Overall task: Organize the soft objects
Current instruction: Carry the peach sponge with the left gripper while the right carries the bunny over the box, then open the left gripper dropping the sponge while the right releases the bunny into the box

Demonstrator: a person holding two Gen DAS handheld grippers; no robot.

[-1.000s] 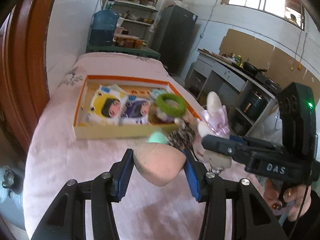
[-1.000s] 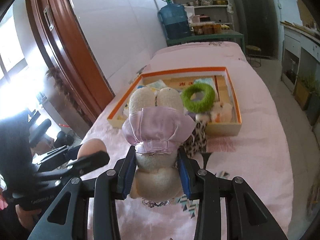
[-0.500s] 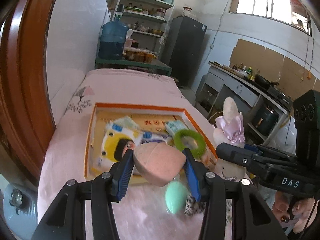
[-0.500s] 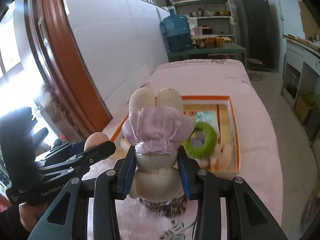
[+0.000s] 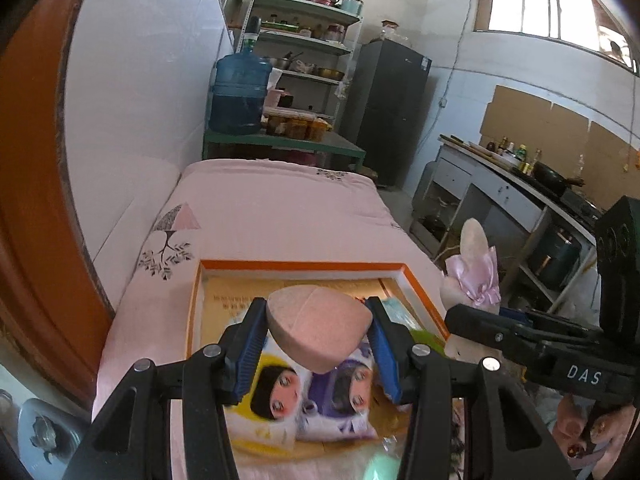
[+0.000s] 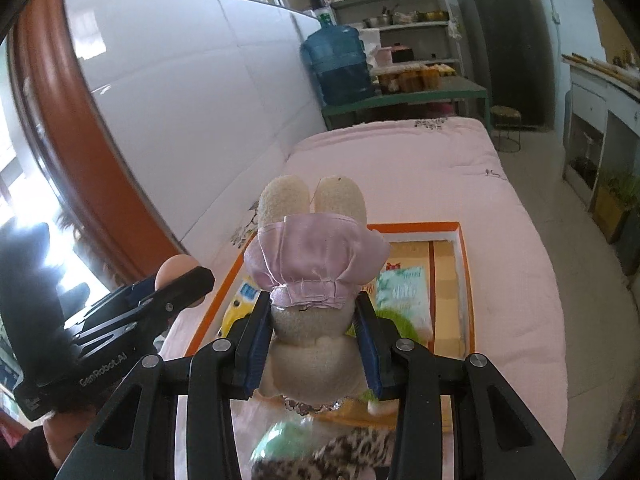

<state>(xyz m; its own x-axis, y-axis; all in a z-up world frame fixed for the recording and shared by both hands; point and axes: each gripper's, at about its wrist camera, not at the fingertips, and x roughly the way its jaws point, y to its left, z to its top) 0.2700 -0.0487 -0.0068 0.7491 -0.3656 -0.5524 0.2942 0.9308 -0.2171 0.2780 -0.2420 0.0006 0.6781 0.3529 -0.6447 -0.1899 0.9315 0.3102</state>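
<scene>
Both grippers have risen over the orange-rimmed box (image 5: 416, 280) (left (image 5: 318, 332) clamping the pink sponge (image 5: 316, 326), right (image 6: 314, 338) the plush rabbit (image 6: 312, 276))

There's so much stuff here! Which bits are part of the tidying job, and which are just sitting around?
Part of the job:
- pink sponge, held in the left gripper
- plush bunny, held in the right gripper
- orange-edged box
- mint sponge

Just sitting around:
- water jug
- shelves
- fridge
</scene>
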